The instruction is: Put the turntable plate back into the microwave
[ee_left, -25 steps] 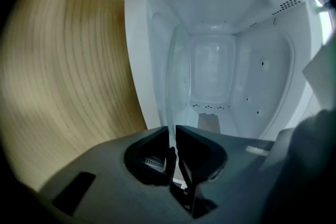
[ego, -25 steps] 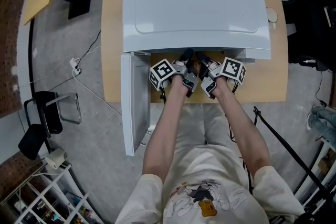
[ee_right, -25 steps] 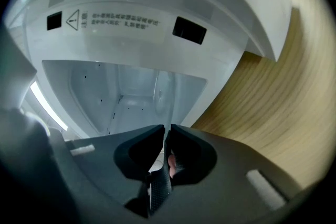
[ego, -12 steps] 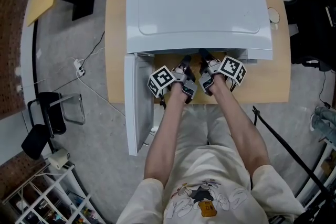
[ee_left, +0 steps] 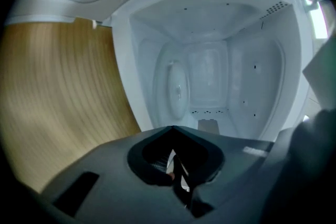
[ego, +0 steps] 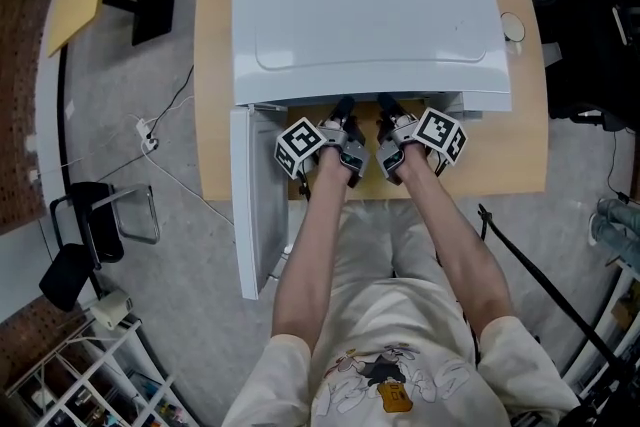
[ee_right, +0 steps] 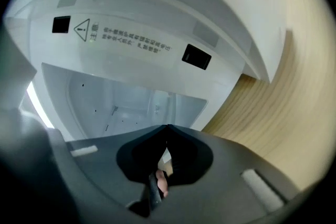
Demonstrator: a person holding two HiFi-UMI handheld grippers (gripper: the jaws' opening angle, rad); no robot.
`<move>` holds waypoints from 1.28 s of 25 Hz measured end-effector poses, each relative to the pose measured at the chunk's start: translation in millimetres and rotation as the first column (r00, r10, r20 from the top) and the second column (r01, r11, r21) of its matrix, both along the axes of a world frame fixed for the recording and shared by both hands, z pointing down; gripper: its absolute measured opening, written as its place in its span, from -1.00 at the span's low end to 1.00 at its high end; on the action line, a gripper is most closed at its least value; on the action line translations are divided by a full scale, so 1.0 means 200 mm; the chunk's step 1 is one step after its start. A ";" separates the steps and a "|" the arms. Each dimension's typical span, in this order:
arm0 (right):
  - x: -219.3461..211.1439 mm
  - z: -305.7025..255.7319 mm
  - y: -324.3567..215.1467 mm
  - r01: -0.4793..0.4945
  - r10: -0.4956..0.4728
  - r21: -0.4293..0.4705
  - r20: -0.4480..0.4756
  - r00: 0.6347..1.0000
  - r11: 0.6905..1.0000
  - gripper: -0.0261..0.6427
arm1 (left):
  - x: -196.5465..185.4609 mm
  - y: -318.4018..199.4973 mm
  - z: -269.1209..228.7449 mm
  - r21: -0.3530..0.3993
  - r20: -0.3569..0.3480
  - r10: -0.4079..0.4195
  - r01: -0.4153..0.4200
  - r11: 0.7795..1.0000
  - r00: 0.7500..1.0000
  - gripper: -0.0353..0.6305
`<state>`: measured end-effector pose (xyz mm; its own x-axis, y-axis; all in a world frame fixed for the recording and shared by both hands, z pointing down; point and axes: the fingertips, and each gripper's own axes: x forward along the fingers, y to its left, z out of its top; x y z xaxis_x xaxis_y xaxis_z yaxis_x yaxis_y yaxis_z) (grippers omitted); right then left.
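Both grippers are being held at the mouth of the open microwave (ego: 370, 15), which is being supported by the wooden table (ego: 215, 65), its door (ego: 250, 215) swung out to the left. The jaws of the left gripper (ee_left: 171, 129) are being pressed together on nothing, and the same is being shown for the right gripper (ee_right: 167, 128): tips meeting, no plate between them. A pale round disc, judged to be the turntable plate (ee_left: 176, 89), is being seen lying on the cavity floor. Whether it is being carried squarely on its hub cannot be told. If it is sitting off-centre, it is probably being left to wobble or jam when turned. The clenched tips are also being held close to the opening's frame, so it could be struck by a careless move, or the door could be bumped by the left forearm.
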<state>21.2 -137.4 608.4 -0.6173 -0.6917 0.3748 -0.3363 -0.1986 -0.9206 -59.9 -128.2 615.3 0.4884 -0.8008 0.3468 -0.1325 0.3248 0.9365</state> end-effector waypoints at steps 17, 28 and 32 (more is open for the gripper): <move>-0.16 0.03 0.04 0.084 -0.083 -0.035 0.030 0.996 0.996 -0.78 | -0.11 0.07 0.03 -0.032 0.049 -0.072 0.074 0.997 0.996 -0.89; -0.12 0.07 0.00 0.077 -0.079 -0.040 -0.068 0.995 0.996 -0.90 | -0.12 0.03 0.06 -0.048 0.127 -0.055 0.062 0.997 0.990 -0.91; -0.12 0.07 -0.01 0.070 -0.073 -0.040 -0.066 0.995 0.997 -0.90 | -0.12 0.03 0.06 -0.044 0.125 -0.047 0.053 0.998 0.991 -0.91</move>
